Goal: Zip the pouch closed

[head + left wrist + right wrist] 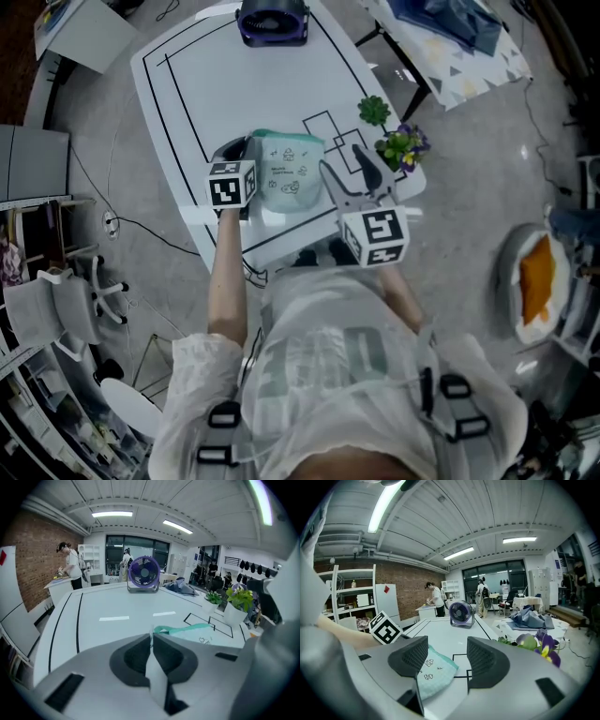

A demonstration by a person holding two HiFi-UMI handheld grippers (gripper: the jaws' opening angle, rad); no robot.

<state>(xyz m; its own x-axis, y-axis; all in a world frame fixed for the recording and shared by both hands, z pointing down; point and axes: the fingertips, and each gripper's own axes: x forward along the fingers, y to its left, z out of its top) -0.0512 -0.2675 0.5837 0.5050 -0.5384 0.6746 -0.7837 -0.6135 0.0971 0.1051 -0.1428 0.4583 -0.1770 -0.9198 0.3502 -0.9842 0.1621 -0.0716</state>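
A mint-green and white pouch [289,173] lies on the white table [225,75] near its front edge. My left gripper [242,159] is at the pouch's left end. In the left gripper view it [151,637] is shut, with a thin white edge of the pouch [187,629] pinched between the pads; the teal top band runs off to the right. My right gripper [343,159] hangs just right of the pouch, open and holding nothing. In the right gripper view the pouch [433,670] lies beyond the left finger of the open right gripper [447,656].
A purple fan [273,21] stands at the table's far edge. A small green plant [375,111] and a pot of purple flowers [403,145] stand close to the right of my right gripper. Black outlines mark the tabletop. People stand at a counter far behind.
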